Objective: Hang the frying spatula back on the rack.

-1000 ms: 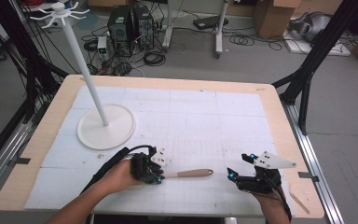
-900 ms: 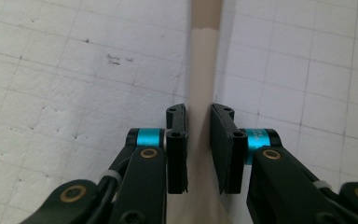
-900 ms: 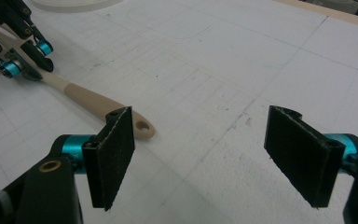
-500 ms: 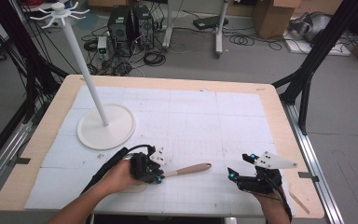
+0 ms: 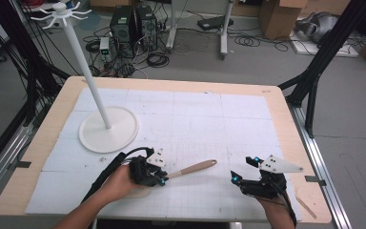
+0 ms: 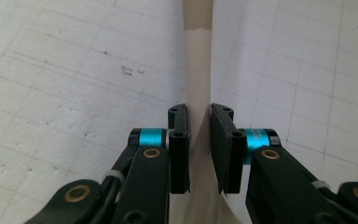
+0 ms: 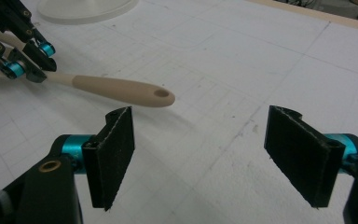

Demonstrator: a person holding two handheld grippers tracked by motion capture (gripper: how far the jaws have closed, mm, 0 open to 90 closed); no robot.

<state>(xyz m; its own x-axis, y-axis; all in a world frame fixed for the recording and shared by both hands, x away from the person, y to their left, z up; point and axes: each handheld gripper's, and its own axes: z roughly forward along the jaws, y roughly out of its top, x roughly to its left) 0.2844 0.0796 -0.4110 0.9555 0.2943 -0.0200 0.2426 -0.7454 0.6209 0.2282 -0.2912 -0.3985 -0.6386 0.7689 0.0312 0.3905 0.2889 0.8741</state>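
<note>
Your left gripper has its 2 jaws clamped on the pale neck of the spatula, which lies right of the white stand. That thin hold could let the handle swing or droop when lifted. Your right gripper, beyond the handle tip, gapes empty.

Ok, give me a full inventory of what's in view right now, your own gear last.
spatula: one, beige with tan handle, front of table, handle end lifted, pointing right.
hook stand: one, white, round base on table's left, pole topped with hooks.
table: one, wood rim, white gridded mat.
wooden stick: one, tan, front right edge.
computer towers: two, black, floor behind the table.
cardboard boxes: several, brown, floor at back right.
left gripper: one, black, shut on the spatula's neck.
right gripper: one, black, open, front right.
</note>
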